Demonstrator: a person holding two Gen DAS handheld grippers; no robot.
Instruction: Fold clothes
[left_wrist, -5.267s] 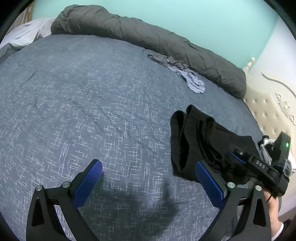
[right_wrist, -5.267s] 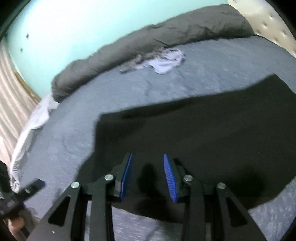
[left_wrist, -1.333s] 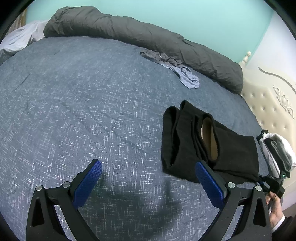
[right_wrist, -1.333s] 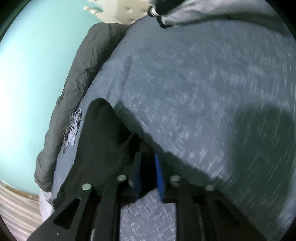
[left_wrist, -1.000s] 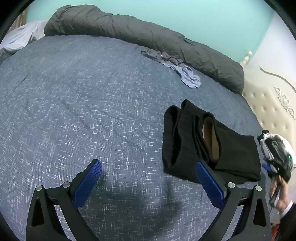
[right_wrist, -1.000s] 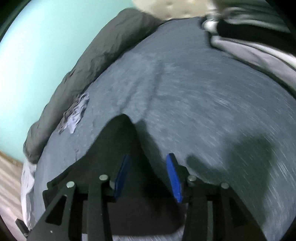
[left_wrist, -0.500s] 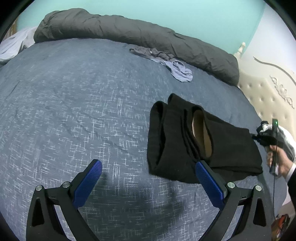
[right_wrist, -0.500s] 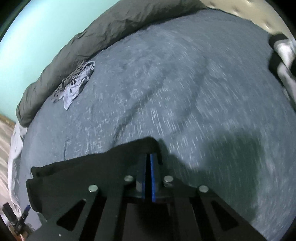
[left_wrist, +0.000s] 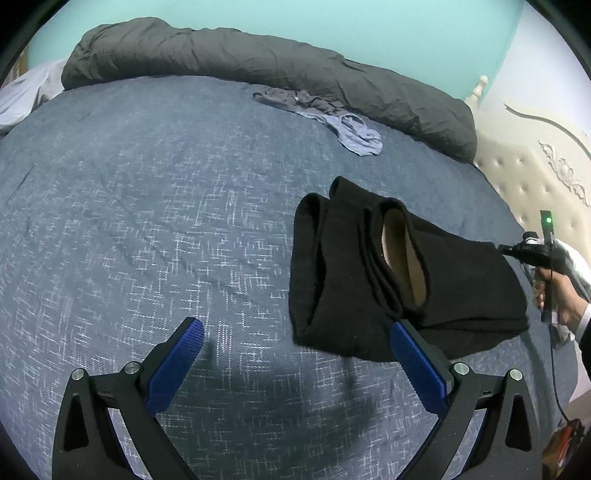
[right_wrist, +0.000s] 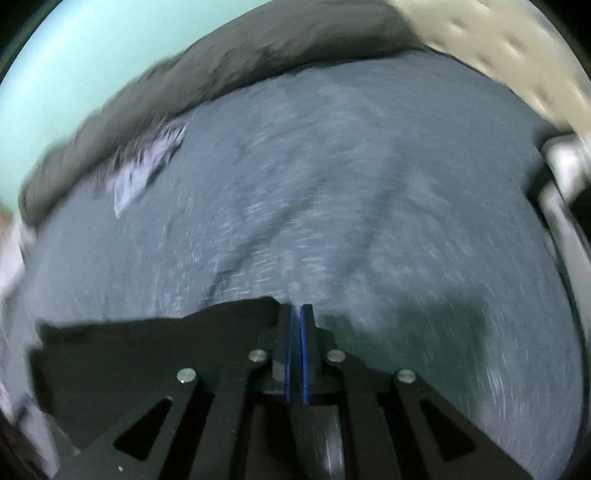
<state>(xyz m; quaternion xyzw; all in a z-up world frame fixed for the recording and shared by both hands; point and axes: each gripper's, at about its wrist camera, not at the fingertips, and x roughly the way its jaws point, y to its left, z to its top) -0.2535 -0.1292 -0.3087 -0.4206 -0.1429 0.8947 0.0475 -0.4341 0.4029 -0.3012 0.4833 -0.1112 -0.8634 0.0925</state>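
Change since a second ago: right gripper (right_wrist: 295, 325), then spread over the black garment's corner, has pressed its pads together on that corner; the garment has slid a little leftward in the left wrist view.
Black garment (left_wrist: 399, 273): lies part-folded on the blue bedspread (left_wrist: 147, 221), layered openings toward the left gripper, a tan lining showing inside one; its far right corner is lifted.
Right gripper state: pads nearly meeting, pinching the garment's corner; a hand (left_wrist: 561, 299) holds the tool at the right edge.
Left gripper (left_wrist: 295, 354): blue pads spread wide, nothing between them, hanging above the bedspread just beside the garment's near edge.
Step in hand: likely carrying the pinched corner across for another fold.
Next move: probably draw the corner over the layers while the left tool pins or takes the near edge.
Surroundings: crumpled grey-blue clothing (left_wrist: 332, 118) well apart, dark duvet (left_wrist: 258, 70) behind it, cream headboard (left_wrist: 535, 184).
Writing: none readable; only a green light on the right tool.
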